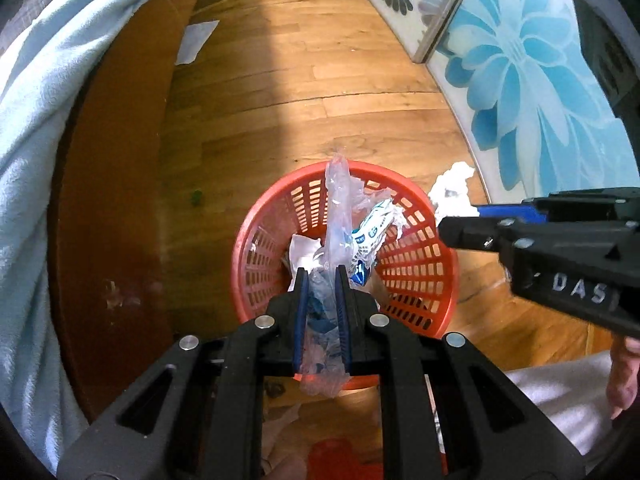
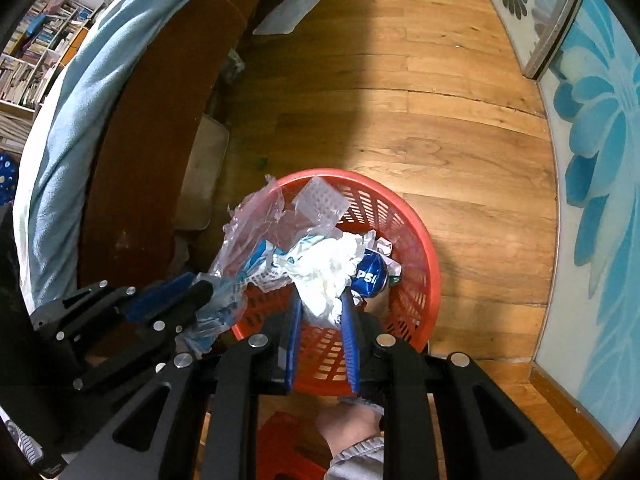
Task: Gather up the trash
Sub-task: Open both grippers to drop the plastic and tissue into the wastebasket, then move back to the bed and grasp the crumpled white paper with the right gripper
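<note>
Both claws hang over the red basket [image 1: 420, 256]. The left claw [image 1: 322, 276] pinches a clear plastic wrapper [image 1: 338, 208] above its rim; the right claw [image 2: 322, 300] grips crumpled white tissue [image 2: 328, 268]. Bare wooden floor [image 2: 460, 128] lies beyond, the bed [image 2: 60, 140] close left.

I'm working in a home, looks like a bedroom. Wooden plank floor [image 2: 420, 92], a bed with a brown wooden frame [image 1: 116, 208] and a light blue blanket [image 1: 52, 92] hanging over it. Sliding glass doors with blue flower print [image 1: 532, 76] on my right. Packed bookshelves [image 2: 36, 52] behind the bed. Loose paper sheet [image 2: 288, 14] on the floor.
</note>
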